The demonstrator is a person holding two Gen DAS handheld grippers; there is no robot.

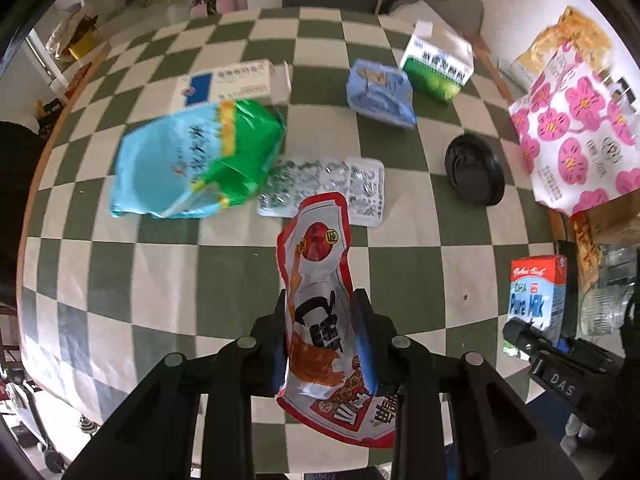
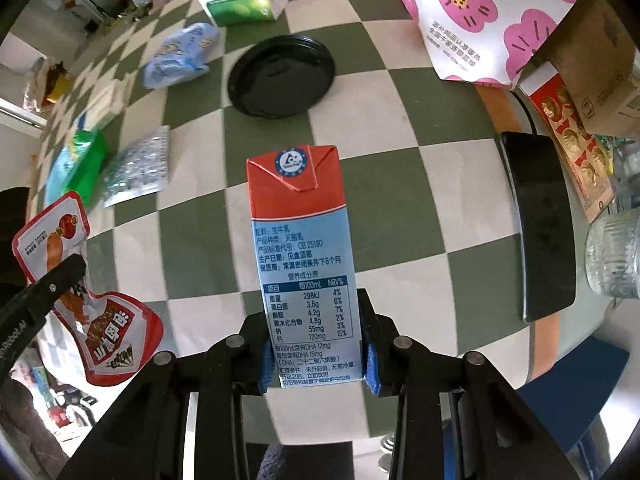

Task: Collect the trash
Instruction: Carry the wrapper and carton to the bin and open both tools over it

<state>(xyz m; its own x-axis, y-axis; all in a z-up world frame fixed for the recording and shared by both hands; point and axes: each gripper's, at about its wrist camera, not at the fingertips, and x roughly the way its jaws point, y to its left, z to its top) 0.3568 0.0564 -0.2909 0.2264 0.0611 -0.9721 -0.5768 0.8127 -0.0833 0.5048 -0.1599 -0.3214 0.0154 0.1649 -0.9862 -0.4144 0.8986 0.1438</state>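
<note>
Left wrist view: the left tongs (image 1: 320, 344) are clamped on a red-and-white snack pouch (image 1: 318, 280), held clear above the checkered surface (image 1: 400, 240). In the right wrist view the right tongs (image 2: 316, 344) grip a small milk carton (image 2: 302, 248) by its lower end, also lifted off the surface.

So two pieces of trash are in hand, but neither is disposed of yet; no bin shows in either view. Much is left lying: a blue-and-green crumpled bag (image 1: 192, 160) toward the left edge, with empty blister packs (image 1: 324, 188) touching it near the middle, a white-and-blue medicine box (image 1: 236, 82) behind the bag, a crumpled blue wrapper (image 1: 380, 94) and a green-and-white box (image 1: 438, 66) side by side toward the far edge, and a black plastic lid (image 1: 474, 168) toward the right edge. A pink-flowered paper bag (image 1: 576, 128) stands at the right edge; I cannot tell whether it is trash or the receptacle. By my judgement the task is at an early stage.
</note>
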